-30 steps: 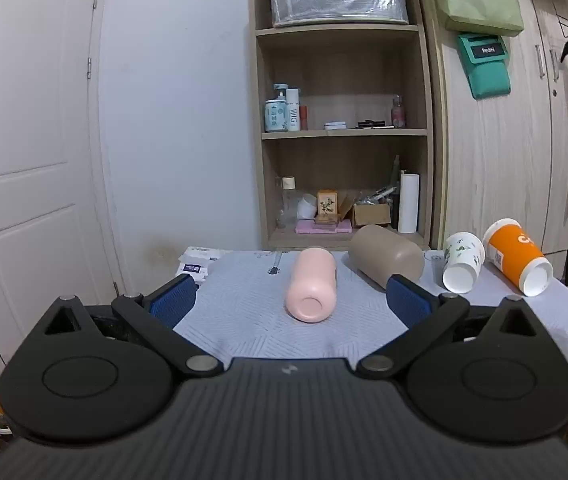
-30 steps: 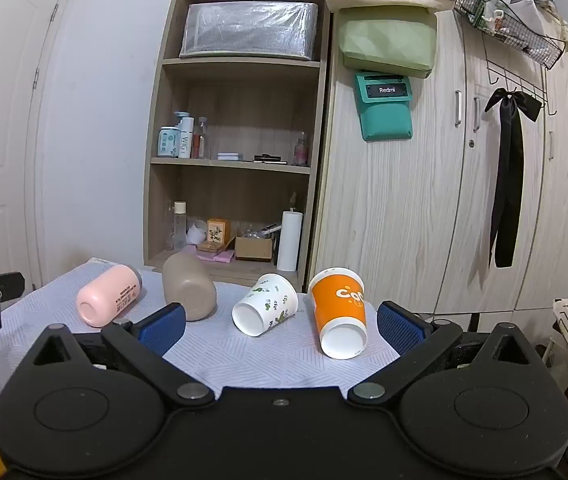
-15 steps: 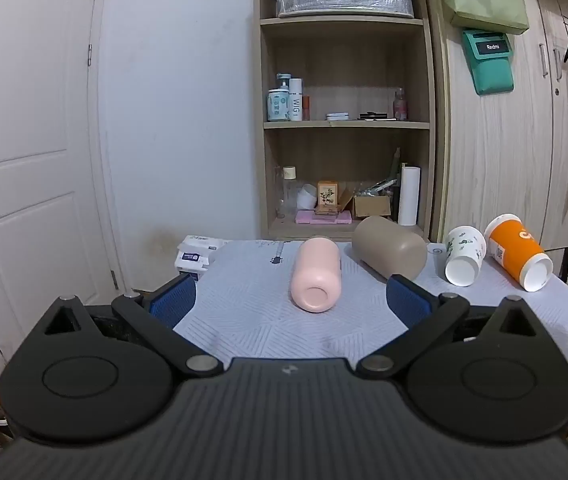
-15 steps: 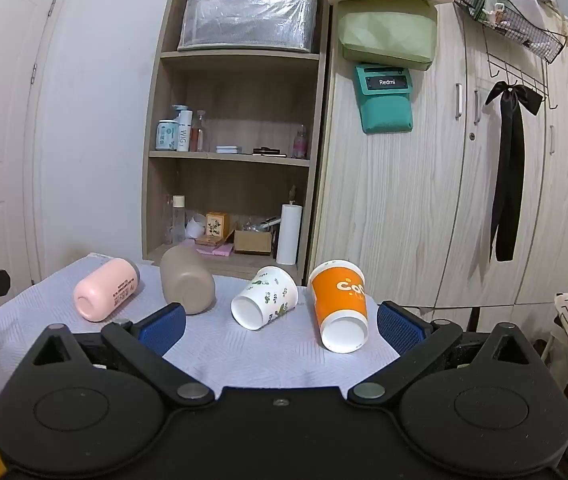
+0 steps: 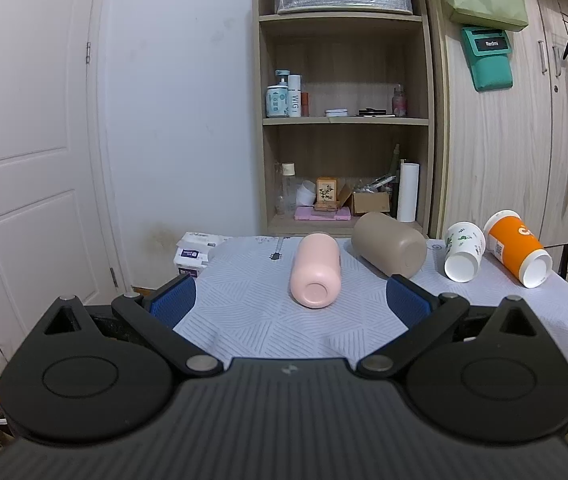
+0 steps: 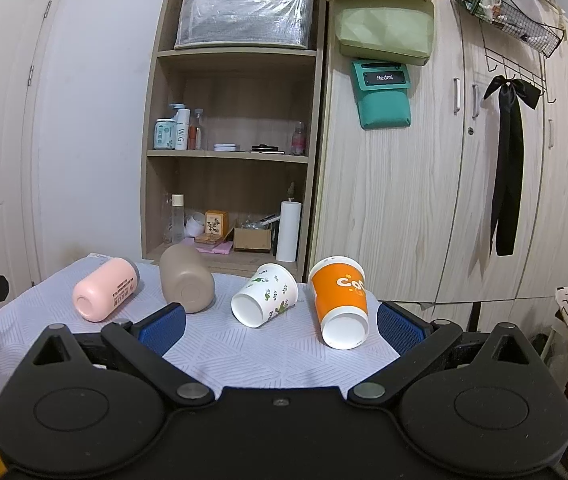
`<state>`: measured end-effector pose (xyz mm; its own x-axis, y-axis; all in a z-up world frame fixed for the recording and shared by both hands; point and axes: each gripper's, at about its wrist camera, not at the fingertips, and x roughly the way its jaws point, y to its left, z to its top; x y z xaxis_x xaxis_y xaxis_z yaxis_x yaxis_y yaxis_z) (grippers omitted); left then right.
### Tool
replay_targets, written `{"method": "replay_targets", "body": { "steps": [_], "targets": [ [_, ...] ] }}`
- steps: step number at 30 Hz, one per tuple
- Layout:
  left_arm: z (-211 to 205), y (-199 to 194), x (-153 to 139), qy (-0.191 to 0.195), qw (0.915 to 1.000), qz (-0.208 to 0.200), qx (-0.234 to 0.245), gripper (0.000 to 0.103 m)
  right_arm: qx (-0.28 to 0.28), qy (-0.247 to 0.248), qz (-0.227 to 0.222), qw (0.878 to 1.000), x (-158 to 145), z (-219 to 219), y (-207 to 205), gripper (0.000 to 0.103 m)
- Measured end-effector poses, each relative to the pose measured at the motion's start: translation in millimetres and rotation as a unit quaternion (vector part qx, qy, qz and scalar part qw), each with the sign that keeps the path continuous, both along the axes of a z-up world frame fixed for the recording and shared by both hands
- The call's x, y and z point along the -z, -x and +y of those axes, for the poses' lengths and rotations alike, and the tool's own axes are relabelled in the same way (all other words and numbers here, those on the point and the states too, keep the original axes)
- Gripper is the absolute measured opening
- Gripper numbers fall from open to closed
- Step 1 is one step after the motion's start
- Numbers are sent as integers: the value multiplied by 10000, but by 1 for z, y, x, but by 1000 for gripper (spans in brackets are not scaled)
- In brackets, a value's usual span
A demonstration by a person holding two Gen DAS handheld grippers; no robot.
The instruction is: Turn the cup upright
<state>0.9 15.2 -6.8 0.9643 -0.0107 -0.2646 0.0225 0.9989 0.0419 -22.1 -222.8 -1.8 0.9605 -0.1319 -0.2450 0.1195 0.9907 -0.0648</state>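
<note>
Left wrist view: left gripper [image 5: 291, 298] wide apart, empty, facing pink cup [image 5: 316, 270] lying on its side at 12 o'clock on the tablecloth [image 5: 244, 320], base toward camera. Looks rigid, smooth, likely slippery; pinch across mid-body. Right gripper [image 6: 282, 326] likewise spread and empty; orange paper cup [image 6: 340, 300] at 1 o'clock, light, crushable.
</note>
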Motion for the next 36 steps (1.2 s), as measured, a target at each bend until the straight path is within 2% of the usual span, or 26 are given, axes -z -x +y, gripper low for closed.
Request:
{"method": "replay_targets", "body": {
  "steps": [36],
  "targets": [
    [-1, 0, 0, -21, 10000, 57, 16, 103, 0, 9, 43, 10000, 2, 1, 0, 103]
  ]
}}
